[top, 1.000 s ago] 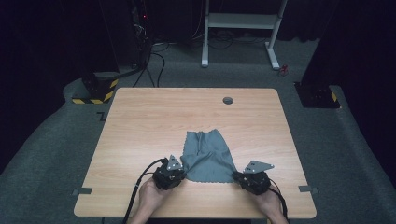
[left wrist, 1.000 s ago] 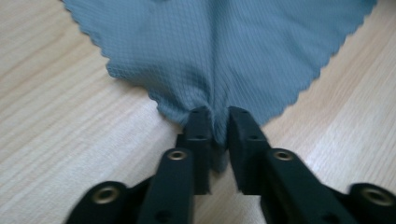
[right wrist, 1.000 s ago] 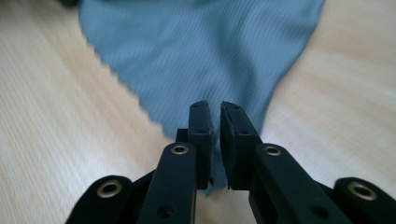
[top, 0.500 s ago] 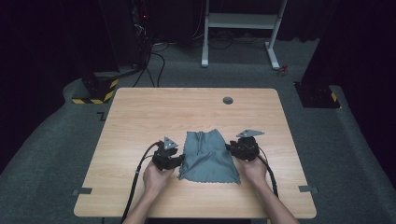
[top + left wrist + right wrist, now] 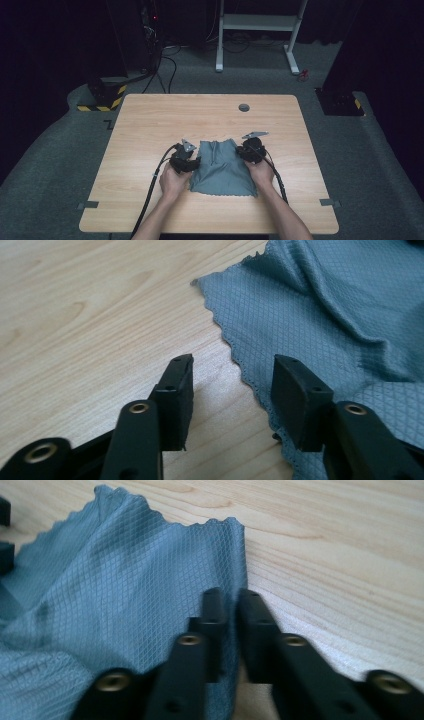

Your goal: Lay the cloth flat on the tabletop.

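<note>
Grey cloth (image 5: 222, 167), two grippers

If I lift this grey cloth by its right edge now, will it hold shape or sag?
Probably sag: the grey cloth already lies in soft folds and ridges. It looks thin and light, so the right gripper, jaws nearly together on its edge, should raise it easily. Its quilted weave probably grips well rather than slipping.

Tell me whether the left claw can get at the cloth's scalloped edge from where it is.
Probably yes. The left claw stands open with the grey cloth's scalloped edge running between its jaws on the bare wooden table; nothing blocks it.
</note>
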